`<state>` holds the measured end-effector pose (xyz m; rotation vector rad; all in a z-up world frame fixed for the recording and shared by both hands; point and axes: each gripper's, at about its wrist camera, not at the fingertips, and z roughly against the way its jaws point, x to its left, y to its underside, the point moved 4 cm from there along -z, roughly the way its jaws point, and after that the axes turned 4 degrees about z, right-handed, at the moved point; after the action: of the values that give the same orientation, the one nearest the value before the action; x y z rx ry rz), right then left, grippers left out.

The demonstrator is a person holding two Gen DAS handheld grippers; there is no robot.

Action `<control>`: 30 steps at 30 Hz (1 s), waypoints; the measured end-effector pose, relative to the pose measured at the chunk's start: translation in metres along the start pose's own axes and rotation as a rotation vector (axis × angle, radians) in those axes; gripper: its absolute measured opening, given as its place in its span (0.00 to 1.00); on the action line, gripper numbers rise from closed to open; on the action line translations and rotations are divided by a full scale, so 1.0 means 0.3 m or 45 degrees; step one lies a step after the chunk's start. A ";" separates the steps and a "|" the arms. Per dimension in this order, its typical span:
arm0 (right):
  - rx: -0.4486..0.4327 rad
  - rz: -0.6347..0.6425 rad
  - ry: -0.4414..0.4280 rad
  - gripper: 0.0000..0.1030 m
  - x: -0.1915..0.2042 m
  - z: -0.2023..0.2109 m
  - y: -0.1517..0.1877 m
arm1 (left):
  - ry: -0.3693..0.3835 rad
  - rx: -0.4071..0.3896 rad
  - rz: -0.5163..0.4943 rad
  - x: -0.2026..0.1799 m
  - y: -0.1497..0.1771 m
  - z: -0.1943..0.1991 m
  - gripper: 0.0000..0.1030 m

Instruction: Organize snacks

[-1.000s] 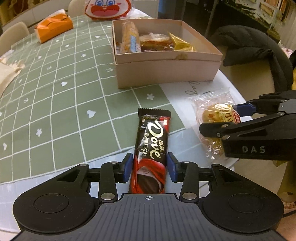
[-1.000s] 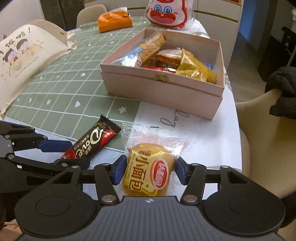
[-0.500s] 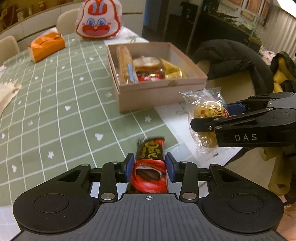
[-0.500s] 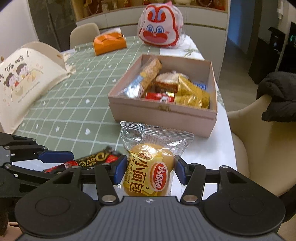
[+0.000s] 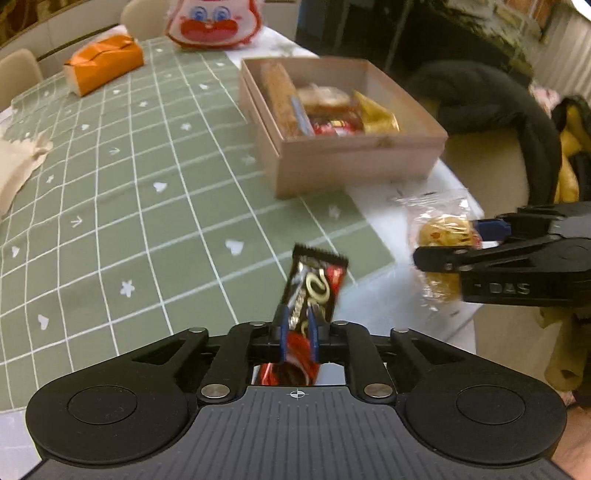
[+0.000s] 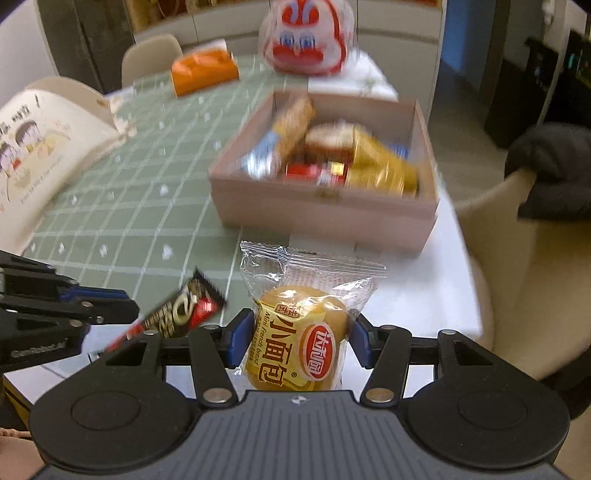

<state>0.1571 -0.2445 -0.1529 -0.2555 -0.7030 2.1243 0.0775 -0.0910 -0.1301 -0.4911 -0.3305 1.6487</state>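
The left tongs (image 5: 297, 332) are pinched nearly shut on the lower part of a dark chocolate bar (image 5: 314, 286), whose upper end sticks up and tilts away toward the far right, clear of the surface (image 5: 110, 221). From the right wrist view the same bar (image 6: 181, 314) shows at the near left, slanting up out of the left tongs (image 6: 122, 314).

The right tongs (image 6: 295, 339) stand partly open, with both blue pads pressed against the sides of a bagged mini French bread (image 6: 303, 332). The clear wrapper's crimped top rises above the pads. In the left wrist view this bread (image 5: 441, 240) hangs at the right, off the near right edge of the surface, held by the right tongs (image 5: 461, 243).

The tan box (image 6: 321, 218) sits on the surface at the far right, lid off, already holding several snacks: a long biscuit pack, a round cake, a gold packet and red wrappers. Both held snacks are nearer than the box and apart from it.

Farther left lies an orange tissue pack (image 5: 103, 66). A red and white cartoon bag (image 5: 212, 22) stands at the far end. A dark coat (image 5: 491, 107) is draped over a chair at the right.
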 end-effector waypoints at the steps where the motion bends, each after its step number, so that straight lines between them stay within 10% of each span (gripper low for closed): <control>1: 0.019 -0.008 -0.011 0.53 0.004 -0.021 0.013 | -0.009 0.008 -0.036 -0.010 0.009 0.000 0.16; 10: 0.035 -0.056 -0.061 0.66 0.004 -0.104 0.057 | -0.126 0.128 -0.340 -0.115 0.084 -0.064 0.21; 16: 0.013 -0.085 -0.090 0.67 -0.017 -0.099 0.058 | -0.018 0.195 -0.337 -0.150 0.088 -0.085 0.69; 30: 0.005 -0.042 -0.087 0.69 -0.007 -0.099 0.065 | -0.036 0.168 -0.176 -0.056 -0.018 -0.158 0.51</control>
<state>0.1574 -0.2438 -0.1884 -0.1689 -0.7382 2.1113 0.1073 -0.1099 -0.1663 -0.3384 -0.2686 1.5328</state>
